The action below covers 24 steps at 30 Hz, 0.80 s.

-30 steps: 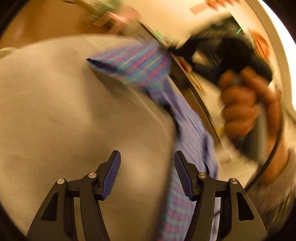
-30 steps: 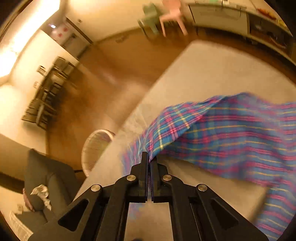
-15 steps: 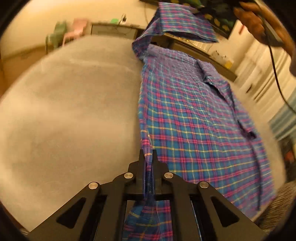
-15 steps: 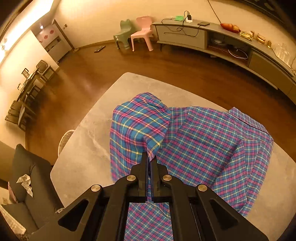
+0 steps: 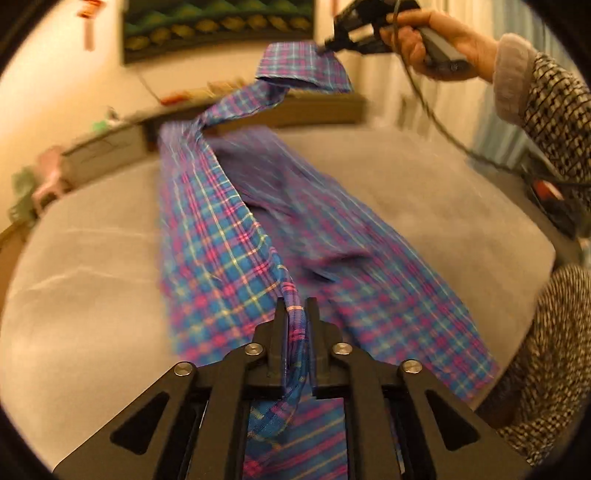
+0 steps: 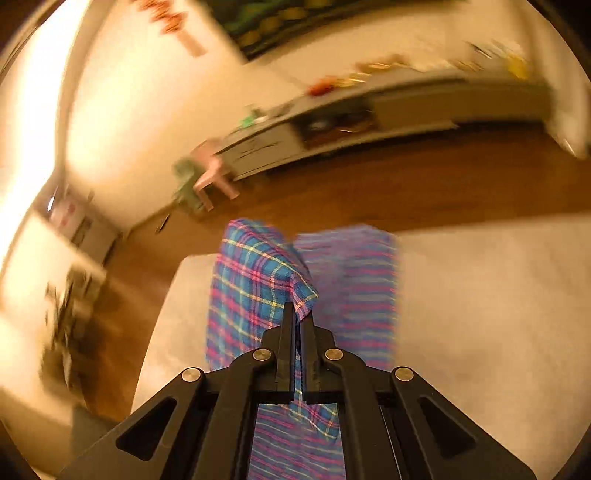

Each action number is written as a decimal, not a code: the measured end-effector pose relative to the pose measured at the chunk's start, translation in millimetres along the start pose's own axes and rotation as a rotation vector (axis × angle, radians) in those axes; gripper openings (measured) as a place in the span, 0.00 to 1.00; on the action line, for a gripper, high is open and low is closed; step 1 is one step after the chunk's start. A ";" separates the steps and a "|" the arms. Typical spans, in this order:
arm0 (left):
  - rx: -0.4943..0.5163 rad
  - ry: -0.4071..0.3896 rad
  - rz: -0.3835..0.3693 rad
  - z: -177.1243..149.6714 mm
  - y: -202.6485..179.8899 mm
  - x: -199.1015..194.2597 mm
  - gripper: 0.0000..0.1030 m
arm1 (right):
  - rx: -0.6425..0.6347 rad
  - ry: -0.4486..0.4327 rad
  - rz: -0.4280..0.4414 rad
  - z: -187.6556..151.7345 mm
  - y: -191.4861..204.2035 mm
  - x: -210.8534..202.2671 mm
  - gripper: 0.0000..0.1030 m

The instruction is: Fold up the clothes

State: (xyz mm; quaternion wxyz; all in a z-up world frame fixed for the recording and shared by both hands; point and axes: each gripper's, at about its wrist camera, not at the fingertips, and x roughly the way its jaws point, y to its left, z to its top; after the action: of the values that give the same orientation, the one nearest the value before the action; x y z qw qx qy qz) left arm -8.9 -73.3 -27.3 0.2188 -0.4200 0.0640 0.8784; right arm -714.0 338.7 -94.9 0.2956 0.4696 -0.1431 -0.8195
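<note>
A blue-and-pink plaid shirt (image 5: 221,229) hangs stretched above the grey table (image 5: 92,258), blurred by motion. My left gripper (image 5: 296,301) has a bunched edge of the shirt between its fingers; its jaws are opening slightly, and the cloth still fills the gap. At the top of the left wrist view a hand (image 5: 436,33) holds my right gripper (image 5: 327,46) high, pinching the shirt's far corner. In the right wrist view my right gripper (image 6: 298,308) is shut on a fold of the shirt (image 6: 251,273), which drapes down over the table (image 6: 480,295).
A person's patterned sleeve (image 5: 554,110) fills the right edge, with a cable trailing from the right gripper. Beyond the table lie a wooden floor (image 6: 369,184), a long low cabinet (image 6: 406,107) and a small pink chair (image 6: 214,173).
My left gripper went from open beside the shirt to closed on its edge, and now stands a little wider. Both grippers rose and swung, lifting the shirt off the table.
</note>
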 end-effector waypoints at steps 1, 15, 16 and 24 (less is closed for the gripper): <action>-0.003 0.030 -0.034 0.2 -0.7 6.3 0.24 | 0.028 -0.001 0.003 -4.9 -16.6 -2.4 0.02; -0.381 0.114 -0.365 -25.5 85.8 -0.8 0.46 | 0.046 0.072 0.268 -50.7 -25.4 40.5 0.02; -0.376 0.168 -0.385 -36.7 78.5 11.7 0.46 | 0.017 0.078 0.290 -54.0 -12.7 40.9 0.02; -0.375 0.117 -0.343 -39.1 74.2 3.8 0.45 | -0.396 0.502 0.149 -175.8 95.7 122.9 0.22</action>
State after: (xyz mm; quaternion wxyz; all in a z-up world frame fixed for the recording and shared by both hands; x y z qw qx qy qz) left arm -15.8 -150.1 -60.5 0.2787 -0.5079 -0.1598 0.7993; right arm -577.5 195.1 -221.1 0.4665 0.5787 0.0622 -0.6661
